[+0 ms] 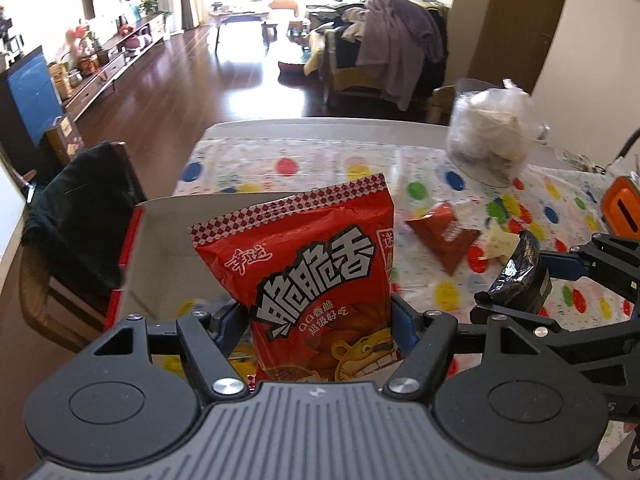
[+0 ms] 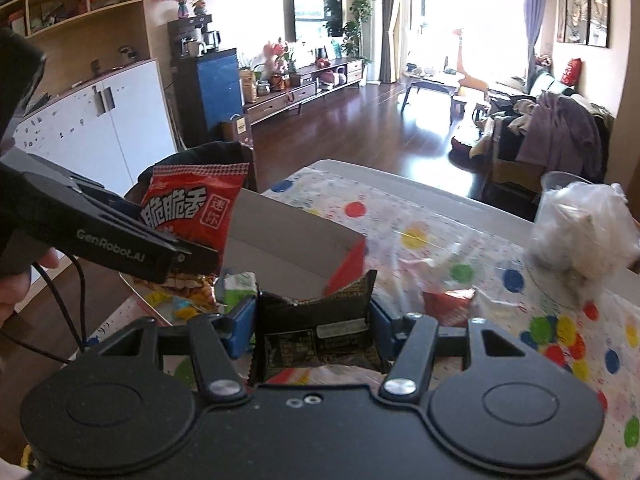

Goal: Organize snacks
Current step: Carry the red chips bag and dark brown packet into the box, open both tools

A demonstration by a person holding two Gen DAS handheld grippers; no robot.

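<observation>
A red snack bag (image 1: 304,264) with large white characters stands upright between the blue fingers (image 1: 228,320) of my left gripper (image 1: 316,312), which is shut on it. The bag hangs above an open white box with red sides (image 1: 160,248). My right gripper (image 2: 312,320) is shut on a black foil packet (image 2: 316,336) with a torn top edge. In the left wrist view the right gripper (image 1: 532,280) and its black packet (image 1: 520,272) show at the right. In the right wrist view the left gripper (image 2: 188,248) holds the red bag (image 2: 192,208) over the box (image 2: 288,240).
The table wears a polka-dot cloth (image 1: 360,164). A brown-red triangular packet (image 1: 444,236) and a white wrapper (image 1: 500,240) lie on it. A clear plastic bag of white items (image 1: 488,132) stands at the far right. A green packet (image 2: 240,284) lies in the box. A chair draped in dark cloth (image 1: 80,216) stands left.
</observation>
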